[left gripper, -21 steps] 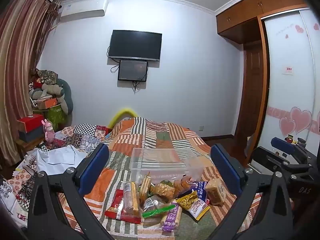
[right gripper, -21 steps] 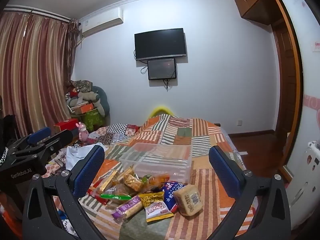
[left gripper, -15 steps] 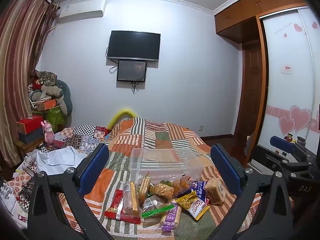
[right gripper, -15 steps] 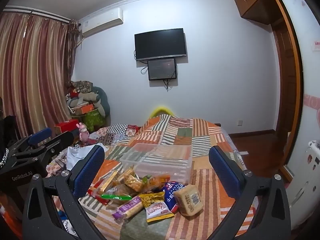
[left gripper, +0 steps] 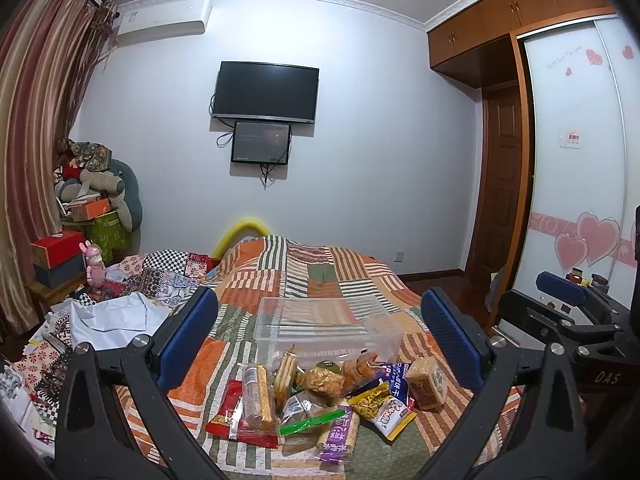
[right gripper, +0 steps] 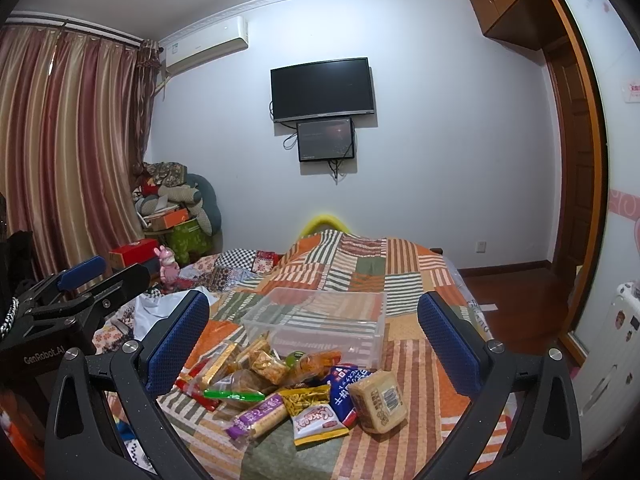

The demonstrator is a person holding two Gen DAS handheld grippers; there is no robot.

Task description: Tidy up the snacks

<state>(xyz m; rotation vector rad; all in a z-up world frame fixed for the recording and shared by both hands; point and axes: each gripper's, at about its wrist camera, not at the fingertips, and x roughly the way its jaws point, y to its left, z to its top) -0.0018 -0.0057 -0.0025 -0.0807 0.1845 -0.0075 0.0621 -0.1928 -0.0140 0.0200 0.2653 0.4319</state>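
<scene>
Crinkly foil and plastic wrappers, that's my pile of snacks (left gripper: 320, 400), heaped low in the centre just in front of the empty clear bin (left gripper: 324, 330). My left gripper (left gripper: 320, 340) hangs wide open, holding nothing; the right gripper (right gripper: 312, 344) likewise. I reckon these packets are light, slippery and crushable, so I'd pinch the purple bar (right gripper: 258, 416) across its width.
</scene>
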